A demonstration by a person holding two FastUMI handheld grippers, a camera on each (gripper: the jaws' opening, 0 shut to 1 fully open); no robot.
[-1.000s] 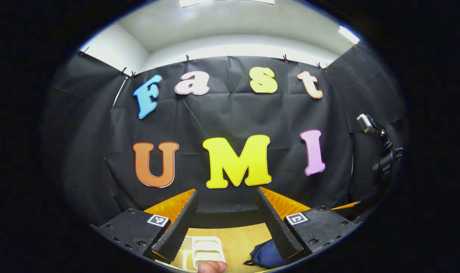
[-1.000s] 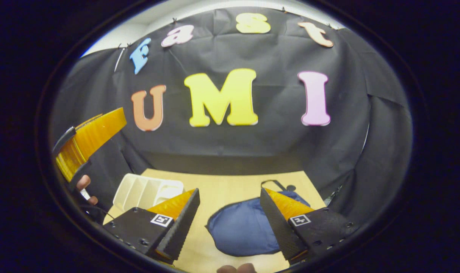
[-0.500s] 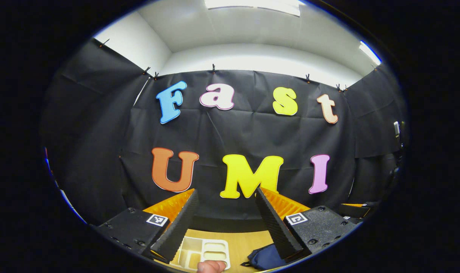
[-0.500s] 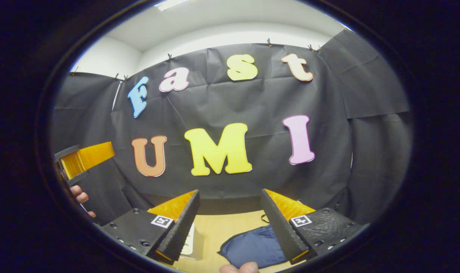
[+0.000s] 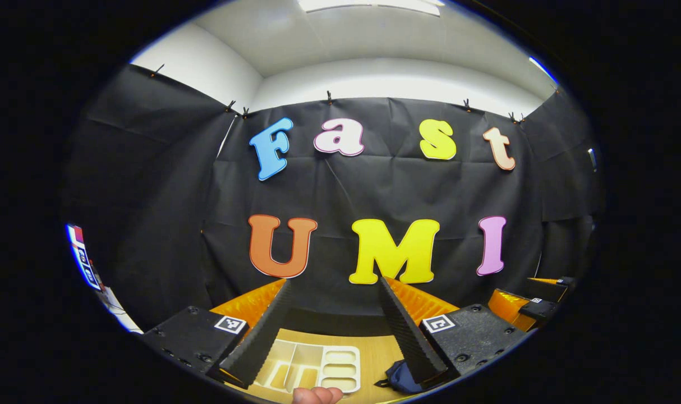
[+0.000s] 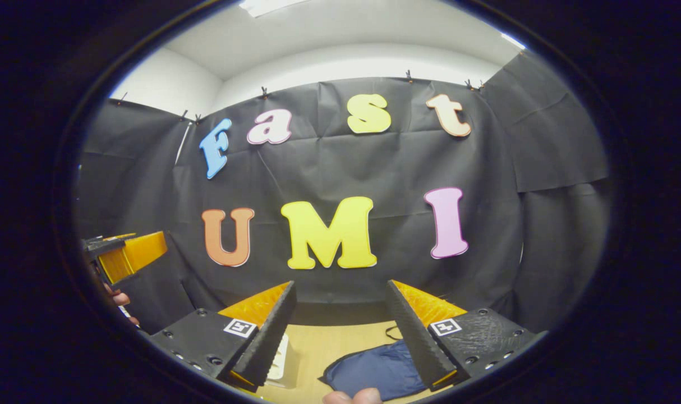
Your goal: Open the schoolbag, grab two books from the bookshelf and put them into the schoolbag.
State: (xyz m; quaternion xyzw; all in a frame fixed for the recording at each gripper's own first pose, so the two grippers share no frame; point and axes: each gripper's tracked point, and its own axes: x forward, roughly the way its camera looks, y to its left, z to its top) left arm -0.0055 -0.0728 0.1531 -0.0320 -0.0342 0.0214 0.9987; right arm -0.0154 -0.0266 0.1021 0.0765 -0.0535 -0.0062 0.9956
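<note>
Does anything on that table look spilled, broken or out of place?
Nothing stands out. The blue schoolbag lies slumped on the wooden table, and the white divided tray sits flat beside it. Both hand-held grippers are open and hold nothing.

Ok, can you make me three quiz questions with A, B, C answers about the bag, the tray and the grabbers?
1. Where does the bag lie?
A. on the table
B. hanging on the wall
C. inside the tray

2. What colour is the bag?
A. red
B. dark blue
C. green

3. How is the right gripper now?
A. shut on a book
B. shut on the bag
C. open, holding nothing

Answers:
1. A: in the right gripper view the bag rests flat on the wooden table, to the right of the white tray.
2. B: its cloth looks dark blue in both views.
3. C: its fingers stand wide apart with nothing between them; the left gripper is open too.
</note>
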